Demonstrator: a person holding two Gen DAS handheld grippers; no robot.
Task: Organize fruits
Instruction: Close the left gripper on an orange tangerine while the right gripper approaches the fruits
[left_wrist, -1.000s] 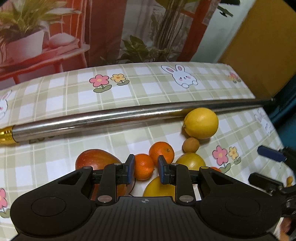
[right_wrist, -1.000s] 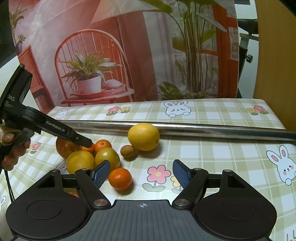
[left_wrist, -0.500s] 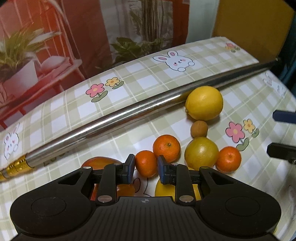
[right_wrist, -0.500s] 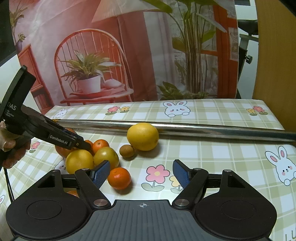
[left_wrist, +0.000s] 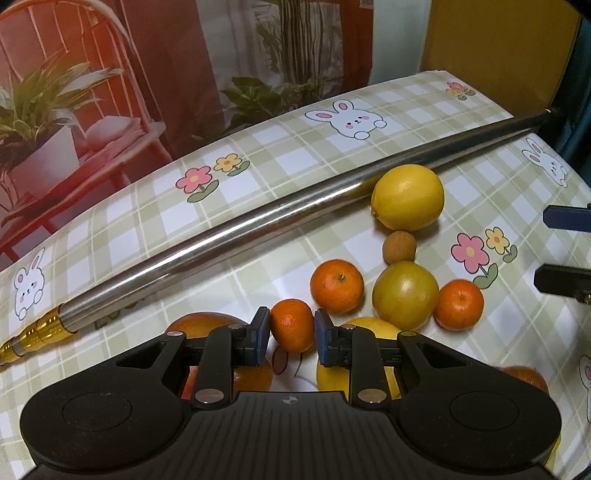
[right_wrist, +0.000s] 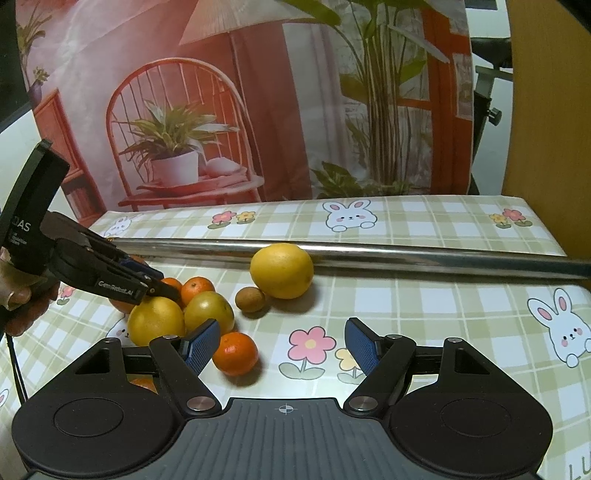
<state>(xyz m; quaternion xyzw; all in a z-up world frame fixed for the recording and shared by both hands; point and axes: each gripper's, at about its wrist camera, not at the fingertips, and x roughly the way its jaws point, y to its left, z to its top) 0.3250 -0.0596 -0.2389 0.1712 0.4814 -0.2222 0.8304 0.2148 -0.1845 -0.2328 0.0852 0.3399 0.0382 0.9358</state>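
Tangerine (left_wrist: 291, 325) gripped in left tool (left_wrist: 291, 332)

A steel pole (left_wrist: 258, 221) with a gold end lies diagonally across the table (left_wrist: 314, 155). The tablecloth is green-checked, printed with rabbits and flowers. A backdrop (right_wrist: 221, 110) showing a chair and plants stands behind.

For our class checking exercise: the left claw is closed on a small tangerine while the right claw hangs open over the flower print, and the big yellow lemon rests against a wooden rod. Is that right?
One detail is wrong: the rod is shiny metal, not wooden, as the right wrist view shows. The rest holds: the left claw grips the small tangerine, the right claw hangs open over the flower print, and the lemon rests against the rod.
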